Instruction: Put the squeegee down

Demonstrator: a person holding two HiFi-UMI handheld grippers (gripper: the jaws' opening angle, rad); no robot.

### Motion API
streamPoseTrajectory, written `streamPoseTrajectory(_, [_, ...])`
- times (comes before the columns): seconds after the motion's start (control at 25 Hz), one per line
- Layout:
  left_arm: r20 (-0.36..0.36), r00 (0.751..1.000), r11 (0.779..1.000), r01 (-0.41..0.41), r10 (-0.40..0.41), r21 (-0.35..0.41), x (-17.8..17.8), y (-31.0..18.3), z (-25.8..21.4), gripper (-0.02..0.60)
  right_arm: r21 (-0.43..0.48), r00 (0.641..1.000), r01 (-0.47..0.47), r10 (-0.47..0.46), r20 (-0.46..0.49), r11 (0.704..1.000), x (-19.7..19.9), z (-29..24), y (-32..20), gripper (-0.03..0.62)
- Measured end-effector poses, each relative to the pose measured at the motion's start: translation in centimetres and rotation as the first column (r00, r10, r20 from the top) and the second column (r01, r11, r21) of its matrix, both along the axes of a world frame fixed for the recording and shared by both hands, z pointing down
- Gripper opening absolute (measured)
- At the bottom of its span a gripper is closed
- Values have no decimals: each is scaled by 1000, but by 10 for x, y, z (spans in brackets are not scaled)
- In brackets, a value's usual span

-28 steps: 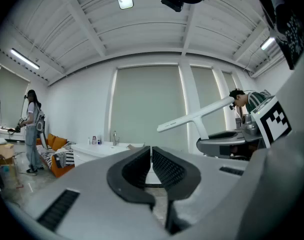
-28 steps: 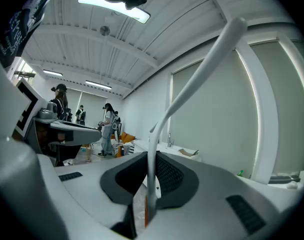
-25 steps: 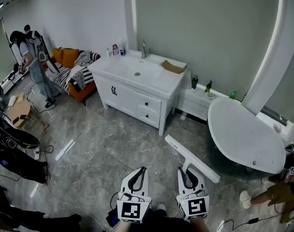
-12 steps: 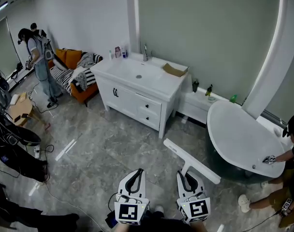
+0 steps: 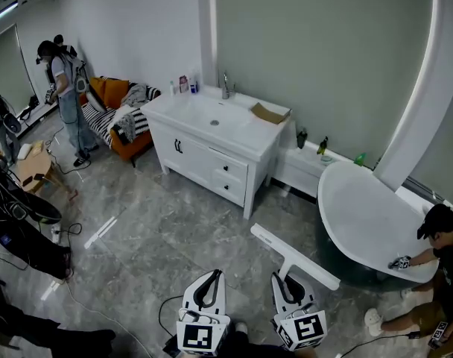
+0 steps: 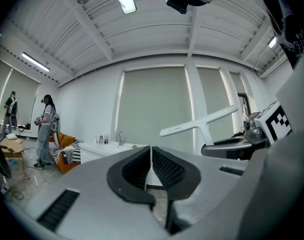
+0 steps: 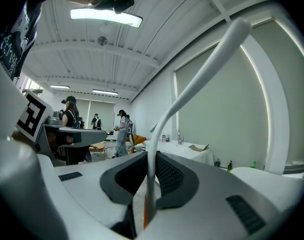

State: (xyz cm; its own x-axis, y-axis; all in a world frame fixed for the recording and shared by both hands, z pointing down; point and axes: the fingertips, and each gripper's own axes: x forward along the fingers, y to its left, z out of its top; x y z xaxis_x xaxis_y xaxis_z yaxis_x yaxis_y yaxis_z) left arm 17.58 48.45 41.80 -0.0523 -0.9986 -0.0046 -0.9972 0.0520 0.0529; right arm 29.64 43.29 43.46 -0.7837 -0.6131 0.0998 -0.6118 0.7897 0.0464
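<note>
Head view: a white bathtub (image 5: 360,215) fills the right and a vanity (image 5: 211,136) stands beyond. The squeegee (image 5: 286,249) hangs above the floor, its handle clamped in the right gripper (image 5: 290,276). Beside it, the left gripper (image 5: 213,276) is pinched together, empty.

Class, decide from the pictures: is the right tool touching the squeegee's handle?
Touching. The right gripper view shows the white handle of the squeegee pinched in the right tool, both jaws pressed against it with no gap on either side.
</note>
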Motion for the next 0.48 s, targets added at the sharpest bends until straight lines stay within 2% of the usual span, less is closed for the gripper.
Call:
streamPoseTrajectory(0.24, [5, 1000, 1000, -4, 4, -5, -18, -24, 5, 15, -10, 1000, -7, 7, -7, 1000, -16, 5, -23, 55])
streamPoseTrajectory(0.48, [21, 998, 999, -51, 52, -19, -50, -63, 4, 15, -47, 999, -46, 45, -15, 998, -48, 12, -60, 55])
